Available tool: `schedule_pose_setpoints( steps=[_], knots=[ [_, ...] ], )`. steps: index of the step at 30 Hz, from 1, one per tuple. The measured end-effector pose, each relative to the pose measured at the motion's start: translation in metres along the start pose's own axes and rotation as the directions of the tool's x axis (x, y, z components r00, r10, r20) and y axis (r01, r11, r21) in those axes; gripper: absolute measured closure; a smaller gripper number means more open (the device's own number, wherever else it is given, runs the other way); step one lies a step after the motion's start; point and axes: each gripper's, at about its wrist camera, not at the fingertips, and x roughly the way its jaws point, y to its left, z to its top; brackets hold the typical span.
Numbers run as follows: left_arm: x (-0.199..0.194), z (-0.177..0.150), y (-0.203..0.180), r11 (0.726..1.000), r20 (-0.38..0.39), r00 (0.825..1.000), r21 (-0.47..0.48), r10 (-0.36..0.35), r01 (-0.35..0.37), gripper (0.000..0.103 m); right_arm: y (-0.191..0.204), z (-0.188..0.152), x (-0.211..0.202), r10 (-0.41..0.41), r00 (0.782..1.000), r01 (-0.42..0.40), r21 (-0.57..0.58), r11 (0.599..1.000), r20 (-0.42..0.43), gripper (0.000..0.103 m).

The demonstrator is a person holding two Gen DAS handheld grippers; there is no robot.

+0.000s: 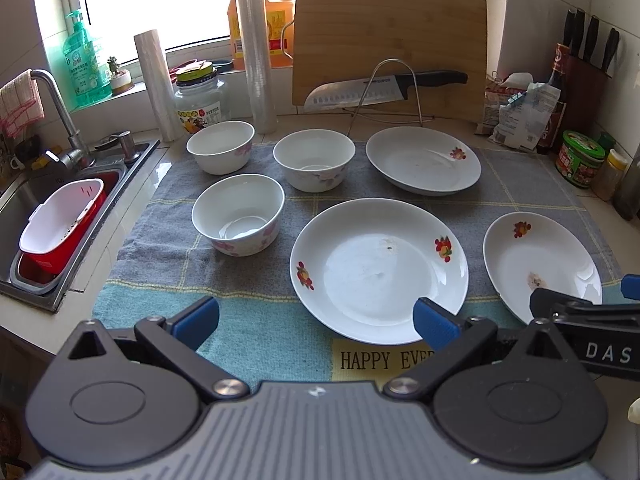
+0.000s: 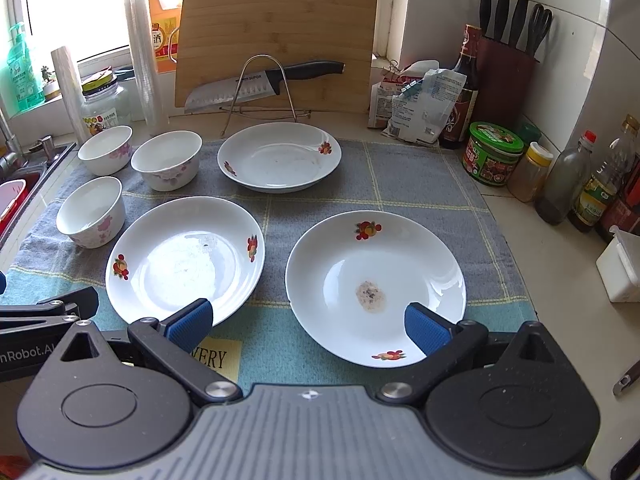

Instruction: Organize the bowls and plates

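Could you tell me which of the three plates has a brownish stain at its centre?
The near-right plate, in front of the right hand-held gripper; the other two plates show no such central patch.

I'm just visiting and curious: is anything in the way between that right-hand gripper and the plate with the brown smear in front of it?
Nothing visible. The right gripper hangs open just before the smeared plate, with only bare cloth between. The other plate lies apart, to its left.

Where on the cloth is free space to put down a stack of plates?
The cloth is bare right of the far plate, before the green tin. The near teal strip is also free. The left, with three bowls, is crowded.
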Motion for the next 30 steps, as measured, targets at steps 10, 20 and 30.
schedule_pose_setpoints(
  steps=[10,20,30],
  knots=[
    [0.002,0.0006,0.0011,1.0,-0.002,1.0,-0.002,0.0,0.0,0.001,0.0002,0.002,0.0012,-0.004,1.0,0.004,0.0,1.0,0.0,0.0],
    [0.0035,0.0027,0.001,1.0,-0.005,1.0,-0.005,0.0,0.0,0.001,0.0013,0.0033,0.0015,-0.006,1.0,0.006,-0.003,1.0,0.002,0.0],
    [0.0043,0.0038,0.0015,1.0,-0.006,1.0,-0.006,-0.001,0.001,0.001,0.0026,0.0041,0.0016,-0.009,1.0,0.009,-0.005,1.0,0.005,0.0]
  ],
)
